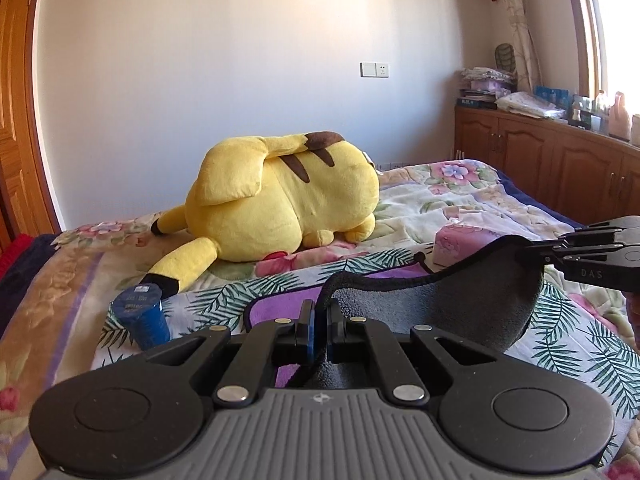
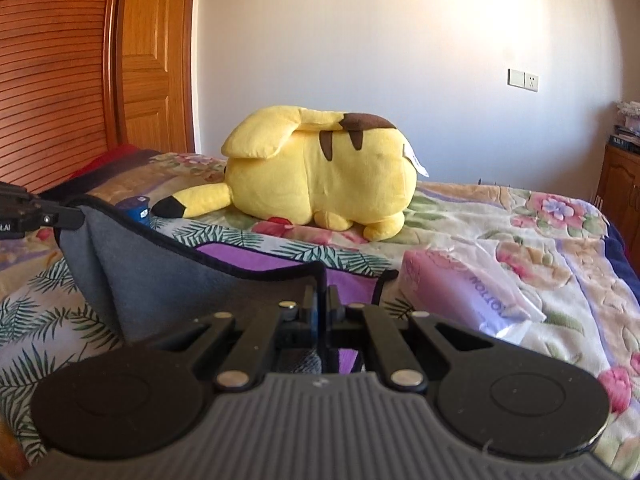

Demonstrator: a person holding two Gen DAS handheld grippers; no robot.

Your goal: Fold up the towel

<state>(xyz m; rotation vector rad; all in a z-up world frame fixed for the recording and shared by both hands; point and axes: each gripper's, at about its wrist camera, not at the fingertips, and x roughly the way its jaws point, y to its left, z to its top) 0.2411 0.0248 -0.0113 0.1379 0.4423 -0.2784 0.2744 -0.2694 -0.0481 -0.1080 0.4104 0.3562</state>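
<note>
Lifting marks the fold's start: the grey towel (image 1: 440, 304) is held above the bed (image 1: 460, 200), one corner clamped by the left gripper (image 1: 319, 322), another by the right gripper (image 2: 320, 300). Next, the raised edge should be carried over evenly.

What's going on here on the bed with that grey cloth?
A person is folding a towel on the bed with two handheld grippers. The left gripper and the right gripper are each shut on a black-trimmed edge of the towel, holding that grey side lifted above its purple side. A yellow plush, a blue cup and a tissue pack sit nearby.
</note>
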